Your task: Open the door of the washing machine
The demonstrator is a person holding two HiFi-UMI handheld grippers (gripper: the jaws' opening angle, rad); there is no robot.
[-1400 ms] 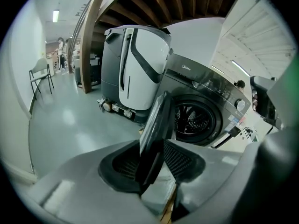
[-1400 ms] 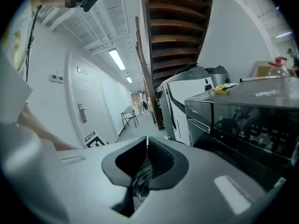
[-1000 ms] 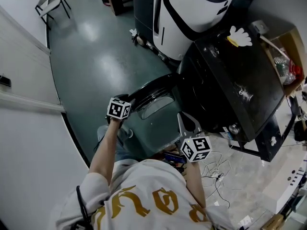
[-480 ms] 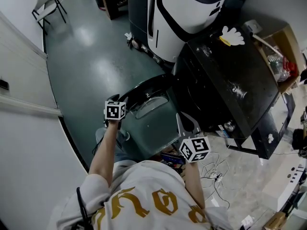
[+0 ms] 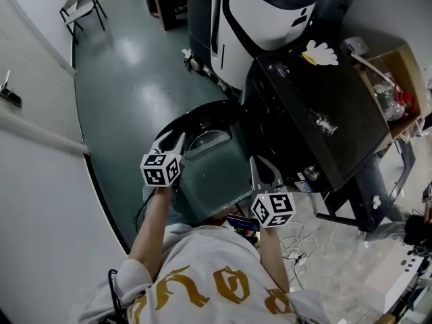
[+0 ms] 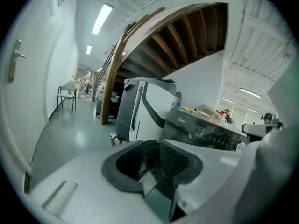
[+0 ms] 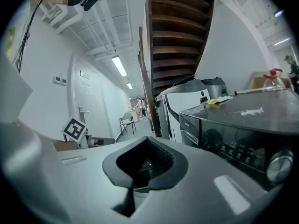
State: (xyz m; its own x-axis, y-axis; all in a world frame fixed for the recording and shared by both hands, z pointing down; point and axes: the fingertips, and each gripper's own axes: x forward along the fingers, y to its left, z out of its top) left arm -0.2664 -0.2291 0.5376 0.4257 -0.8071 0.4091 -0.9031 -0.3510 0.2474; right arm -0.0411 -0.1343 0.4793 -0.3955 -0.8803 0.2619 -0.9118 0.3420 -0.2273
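Note:
The black washing machine (image 5: 324,106) stands at centre right in the head view. Its round door (image 5: 200,119) hangs swung out to the left, glass bowl (image 5: 210,143) facing me. My left gripper (image 5: 171,140) sits just off the door's near rim, fingers spread and holding nothing. My right gripper (image 5: 265,171) hovers by the machine's front lower corner, shut and empty. In the left gripper view the jaws (image 6: 159,167) point past the machine's control panel (image 6: 210,136). The right gripper (image 7: 145,164) view shows the machine's front (image 7: 233,134) on its right.
A tall white and black unit (image 5: 263,12) stands behind the machine. On the machine's top lies a white glove-shaped thing (image 5: 321,52). A cardboard box (image 5: 395,73) with bottles is at far right, cables (image 5: 304,241) on the floor, a chair (image 5: 84,2) far left, a white wall (image 5: 34,167) alongside.
My left gripper has come off the door's rim, drawn back toward me, and its fingers now stand apart. The right gripper has stayed put.

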